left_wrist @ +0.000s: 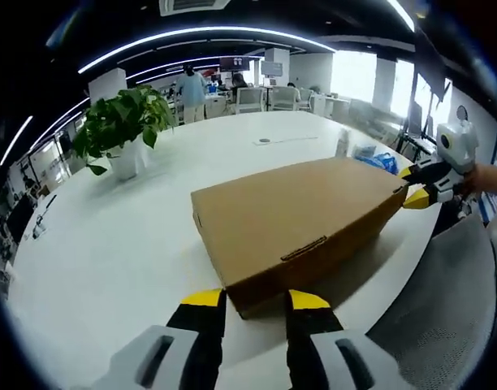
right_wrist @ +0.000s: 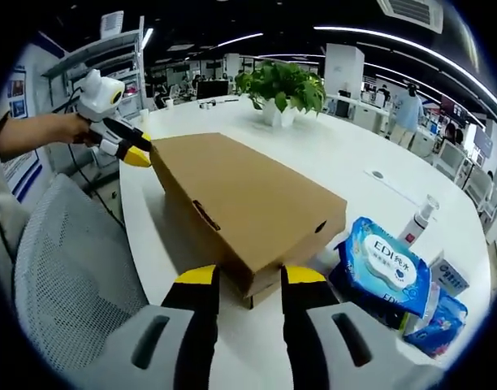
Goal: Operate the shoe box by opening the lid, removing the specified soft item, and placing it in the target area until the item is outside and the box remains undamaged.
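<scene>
In the left gripper view, a potted plant (left_wrist: 123, 122) stands at about ten o'clock on the white surface (left_wrist: 110, 244), well apart from the shoe box (left_wrist: 301, 219). The brown cardboard shoe box lies flat at the centre with its lid down. The left tongs (left_wrist: 257, 302) rise from six o'clock, their yellow-tipped jaws apart, one on either side of the box's near corner; whether they touch the cardboard cannot be told. At three o'clock the right tongs (left_wrist: 415, 188), held by a hand, meet the box's far corner.

In the right gripper view, the left tongs (right_wrist: 135, 150) come in at ten o'clock, gripped by a hand, their yellow tips at the far corner of the shoe box (right_wrist: 240, 203). A grey mesh chair (right_wrist: 70, 268) sits at eight o'clock beside the surface (right_wrist: 354, 154). The right tongs (right_wrist: 248, 276) rise from six o'clock, jaws apart and flanking the near corner. The plant (right_wrist: 283, 85) stands at twelve o'clock. At four o'clock a blue pack of wipes (right_wrist: 386, 268) lies just beside the box, with a small pump bottle (right_wrist: 417, 219) behind it.
</scene>
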